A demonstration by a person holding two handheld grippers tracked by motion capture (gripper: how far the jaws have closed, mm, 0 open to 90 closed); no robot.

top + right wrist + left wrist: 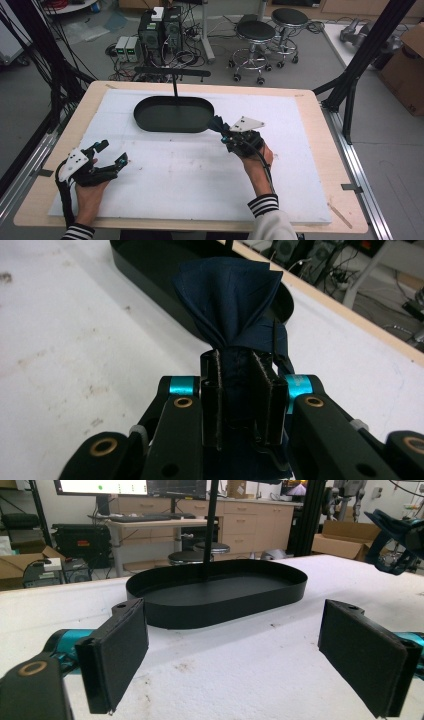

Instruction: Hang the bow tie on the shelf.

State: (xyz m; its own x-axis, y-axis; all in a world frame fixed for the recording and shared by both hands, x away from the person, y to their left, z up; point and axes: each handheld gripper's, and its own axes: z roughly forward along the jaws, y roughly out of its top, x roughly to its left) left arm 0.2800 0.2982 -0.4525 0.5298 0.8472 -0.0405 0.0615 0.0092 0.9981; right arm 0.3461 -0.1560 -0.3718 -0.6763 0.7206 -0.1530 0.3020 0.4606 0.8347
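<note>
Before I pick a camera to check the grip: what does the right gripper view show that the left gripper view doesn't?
Right gripper view alone: the right tongs shut on bunched dark blue cloth, which fans out above them. Left gripper view alone: the left tongs open with nothing between them, plus a desk and monitors behind the table. Both: the black oval tray on the white table surface.

A wooden table is being covered almost wholly by a white foam sheet, its light rim being left bare all round. A black oval tray is being carried on the sheet's far middle part.
</note>
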